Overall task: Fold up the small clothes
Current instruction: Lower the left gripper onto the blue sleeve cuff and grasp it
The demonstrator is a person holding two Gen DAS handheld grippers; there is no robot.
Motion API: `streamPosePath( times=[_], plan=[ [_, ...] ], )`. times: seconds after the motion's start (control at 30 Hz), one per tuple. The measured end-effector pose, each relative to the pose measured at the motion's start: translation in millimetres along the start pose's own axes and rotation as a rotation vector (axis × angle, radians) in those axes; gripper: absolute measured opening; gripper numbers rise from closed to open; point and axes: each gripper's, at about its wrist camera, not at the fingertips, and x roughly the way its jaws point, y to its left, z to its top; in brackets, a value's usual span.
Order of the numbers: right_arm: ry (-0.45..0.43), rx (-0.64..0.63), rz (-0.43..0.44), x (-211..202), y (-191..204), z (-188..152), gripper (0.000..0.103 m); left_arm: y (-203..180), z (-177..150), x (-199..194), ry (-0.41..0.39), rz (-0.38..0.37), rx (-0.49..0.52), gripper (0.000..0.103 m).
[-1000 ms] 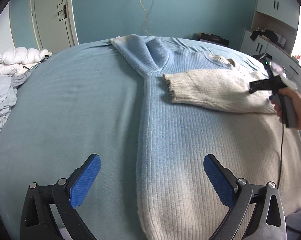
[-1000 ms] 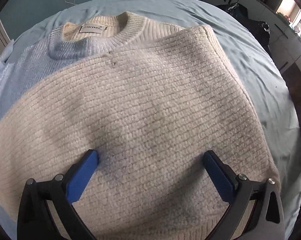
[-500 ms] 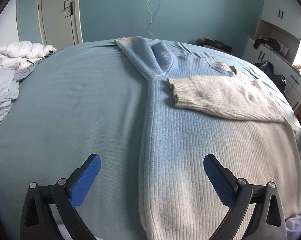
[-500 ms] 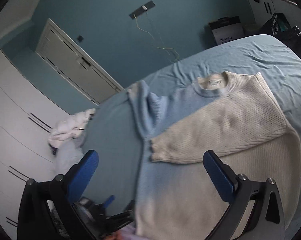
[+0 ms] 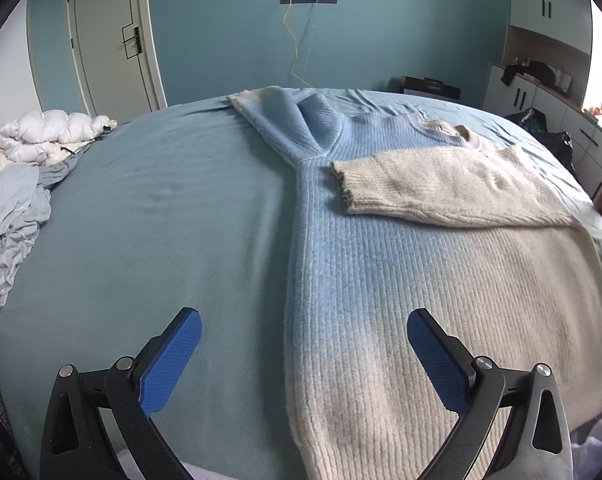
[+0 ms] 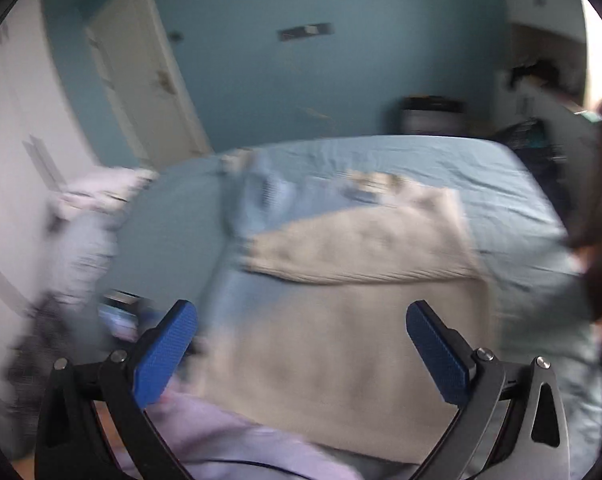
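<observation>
While both tongs hang released and empty, the blue-to-cream ribbed knit sweater (image 5: 381, 280) lies flat ahead of the left tongs (image 5: 304, 344); its blue sleeve lies unfolded, and the right tongs (image 6: 302, 338), blurred, risk snagging the folded cream sleeve (image 5: 441, 192).

No lettering can be read in either view. A small pale label (image 5: 457, 130) sits inside the neckline of the blue-and-cream sweater (image 5: 401, 264) lying on the bed (image 5: 161, 220), but in the left wrist view it is too small and too steeply angled for any word to be made out. A dark box (image 5: 431, 86) against the far wall carries faint marks that cannot be resolved into letters. The right wrist view is smeared by motion blur throughout, leaving the sweater's collar and the box as indistinct shapes with nothing readable on them.
</observation>
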Motion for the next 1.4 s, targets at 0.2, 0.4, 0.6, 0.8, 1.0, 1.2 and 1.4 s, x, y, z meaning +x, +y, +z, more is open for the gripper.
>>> streamPosePath(
  times=[0.2, 0.4, 0.6, 0.8, 1.0, 1.2, 1.4],
  plan=[
    [0.2, 0.216, -0.146, 101.7, -53.1, -64.9, 0.101, 3.2, 1.2, 3.3, 0.012, 0.015, 0.006, 0.103],
    [0.216, 0.25, -0.154, 133.9, -57.3, -75.3, 0.101, 4.0, 17.5, 11.5, 0.019, 0.06, 0.048, 0.103],
    [0.242, 0.228, -0.114, 139.6, -51.4, -81.4, 0.101, 23.9, 84.1, 65.3, 0.052, -0.006, 0.061, 0.103],
    [0.312, 0.19, -0.076, 153.2, -44.4, -94.3, 0.101, 67.7, 188.9, 166.4, 0.143, -0.028, -0.062, 0.103],
    [0.374, 0.146, -0.068, 173.0, -34.6, -100.5, 0.101, 116.7, 246.0, 255.4, 0.206, 0.023, -0.305, 0.103],
    [0.418, 0.163, -0.057, 182.5, -41.7, -106.2, 0.101, 139.3, 262.6, 311.8, 0.26, 0.006, -0.506, 0.103],
    [0.437, 0.172, -0.035, 183.6, -46.5, -112.2, 0.101, 111.9, 276.5, 358.6, 0.356, -0.021, -0.537, 0.103]
  ],
)
